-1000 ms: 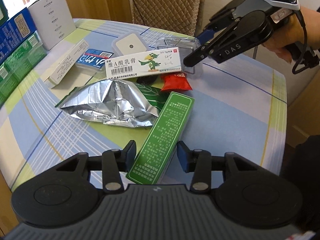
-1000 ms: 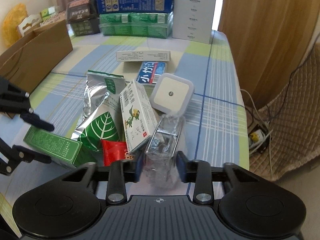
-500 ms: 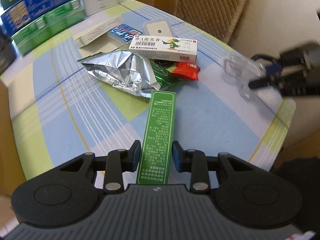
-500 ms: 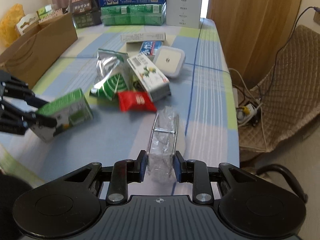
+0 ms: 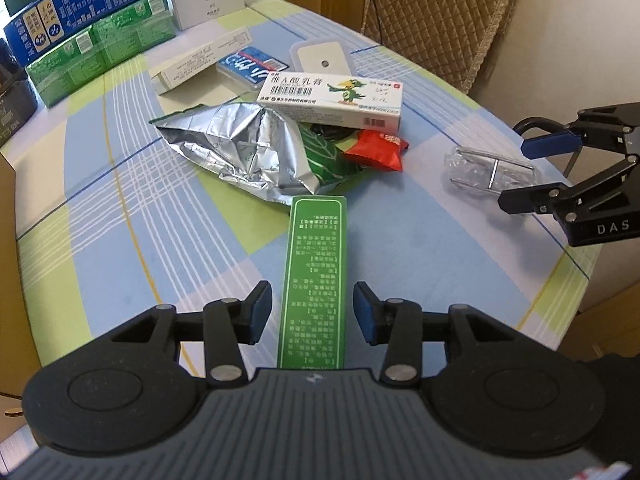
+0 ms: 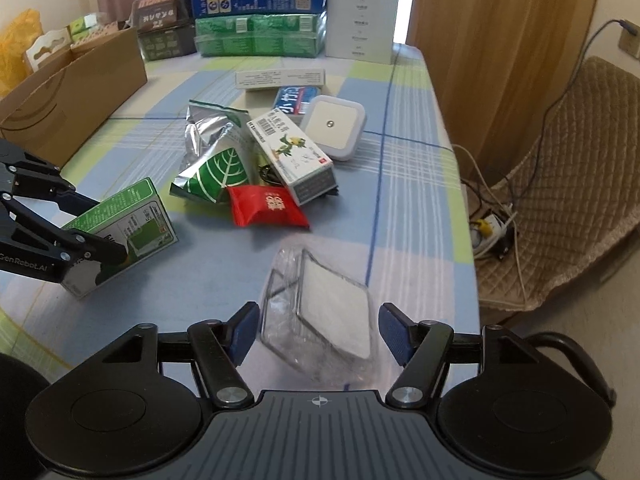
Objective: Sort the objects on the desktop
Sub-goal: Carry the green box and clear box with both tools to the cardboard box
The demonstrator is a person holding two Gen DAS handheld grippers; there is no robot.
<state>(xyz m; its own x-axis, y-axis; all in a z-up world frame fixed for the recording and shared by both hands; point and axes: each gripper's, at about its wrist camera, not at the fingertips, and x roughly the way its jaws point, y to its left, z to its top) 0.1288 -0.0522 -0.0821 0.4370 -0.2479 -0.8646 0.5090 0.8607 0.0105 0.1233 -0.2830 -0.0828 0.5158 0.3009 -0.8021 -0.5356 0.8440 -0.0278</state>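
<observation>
Presently listed, item one: green box (image 5: 314, 280), long and narrow, lying between the pads of the left tongs (image 5: 313, 312), whose jaws are opening; a gap shows on each side of the box in the left view, so no grip is on it. From the right view the box sits tilted, one end low toward the worktop (image 6: 400, 184); whether that end rests there cannot be told. Item two: clear packet (image 6: 320, 312) with a wire frame and a white card inside, lying on the worktop near its right edge, between the pads of the right tongs (image 6: 318, 334); these jaws are opening too and stand clear of it. Item three: unsorted heap mid-worktop, namely foil bag (image 5: 240, 148), red sachet (image 5: 376, 150), white carton (image 5: 332, 98), night light (image 6: 334, 126). Handling note, as judgement: both releases look nearly complete, so let the jaws spread fully, then draw each tool straight back along its fingers, without sideways drag, lest a pad catch the light packet or topple the box. Keep the two placed items well apart from the heap.
</observation>
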